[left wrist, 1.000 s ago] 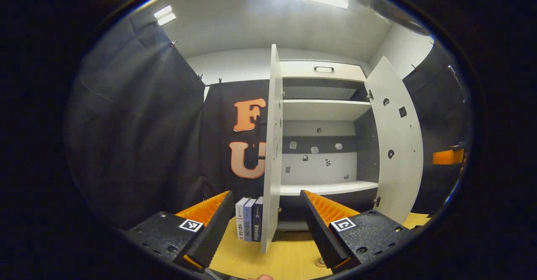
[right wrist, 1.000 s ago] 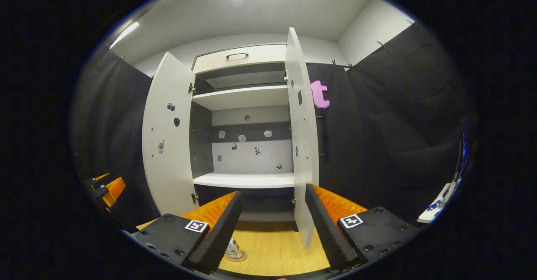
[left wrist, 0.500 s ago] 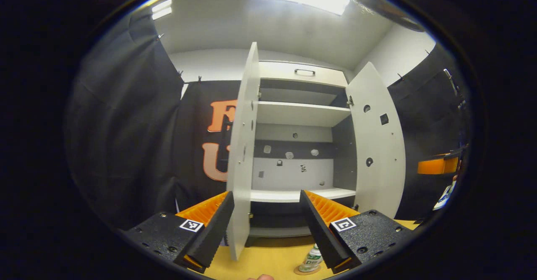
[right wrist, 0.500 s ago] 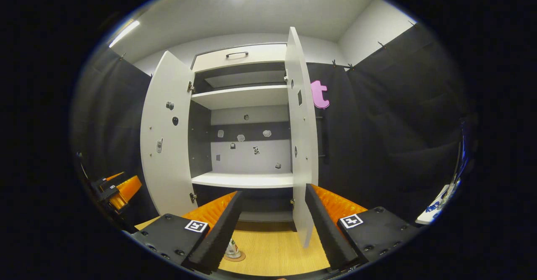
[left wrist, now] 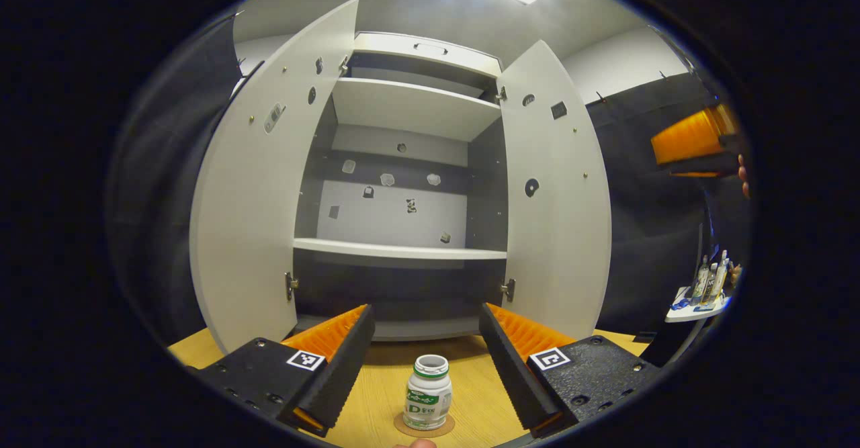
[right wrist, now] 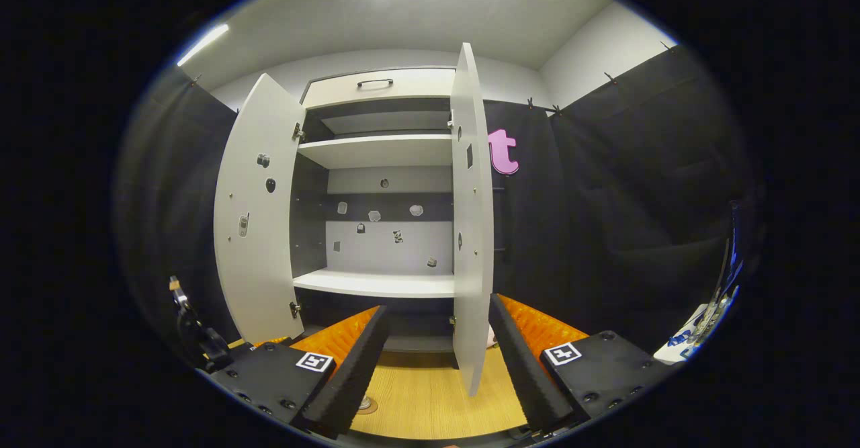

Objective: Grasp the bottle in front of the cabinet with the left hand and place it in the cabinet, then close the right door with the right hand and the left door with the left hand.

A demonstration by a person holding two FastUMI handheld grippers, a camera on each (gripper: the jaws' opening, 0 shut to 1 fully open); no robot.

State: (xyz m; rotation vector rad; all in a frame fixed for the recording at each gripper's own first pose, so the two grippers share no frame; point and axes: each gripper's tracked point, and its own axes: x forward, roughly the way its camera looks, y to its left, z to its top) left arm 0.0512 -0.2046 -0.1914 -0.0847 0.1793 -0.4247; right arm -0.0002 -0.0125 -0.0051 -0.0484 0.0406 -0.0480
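Observation:
A small white bottle (left wrist: 428,394) with a green label stands upright on a round coaster on the wooden tabletop (left wrist: 474,401), just in front of the cabinet (left wrist: 403,250). My left gripper (left wrist: 425,311) is open. The bottle sits low between its fingers and touches neither. Both cabinet doors stand open: the left door (left wrist: 252,193) and the right door (left wrist: 554,199). In the right gripper view, my right gripper (right wrist: 438,305) is open and empty, facing the right door (right wrist: 471,233) nearly edge-on. The left door (right wrist: 259,213) swings outward. The right gripper (left wrist: 692,142) also shows at the upper right of the left gripper view.
The cabinet has a lower shelf (left wrist: 400,250), an upper shelf (left wrist: 413,105) and a drawer with a handle (left wrist: 430,48) on top. A small white side shelf (left wrist: 699,300) with several bottles sits far right. Black cloth walls surround the cabinet.
The left gripper has swung to the right and tilted down, from facing the left door's edge to facing the open cabinet, bringing the bottle between its fingers. The right gripper has barely shifted.

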